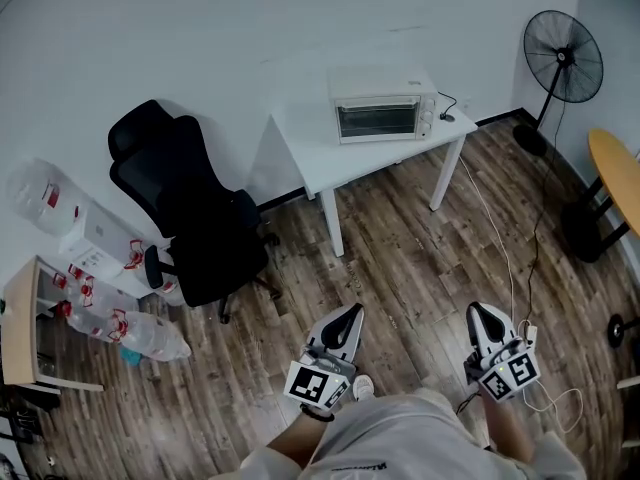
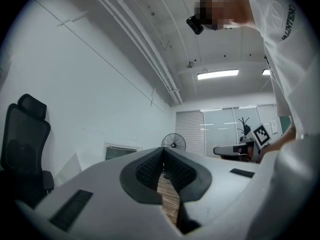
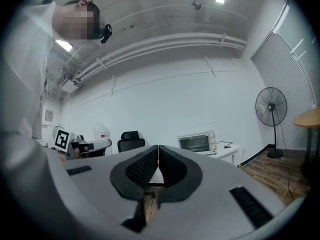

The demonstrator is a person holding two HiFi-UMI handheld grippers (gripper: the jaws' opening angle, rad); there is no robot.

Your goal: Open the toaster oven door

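A white toaster oven [image 1: 382, 108] with a dark glass door, shut, stands on a white table [image 1: 310, 148] against the far wall. It shows small in the right gripper view [image 3: 196, 142]; the left gripper view shows only its edge [image 2: 120, 151]. My left gripper [image 1: 347, 321] and right gripper [image 1: 481, 319] hover over the wooden floor, well short of the table. Both are shut with nothing between the jaws [image 2: 163, 156] [image 3: 158, 151].
A black office chair [image 1: 190, 208] stands left of the table. Water bottles [image 1: 120, 323] and a dispenser [image 1: 90, 238] sit at the far left. A black standing fan [image 1: 560, 68] and a round wooden table [image 1: 615, 178] are at right. A white cable [image 1: 505, 268] trails across the floor.
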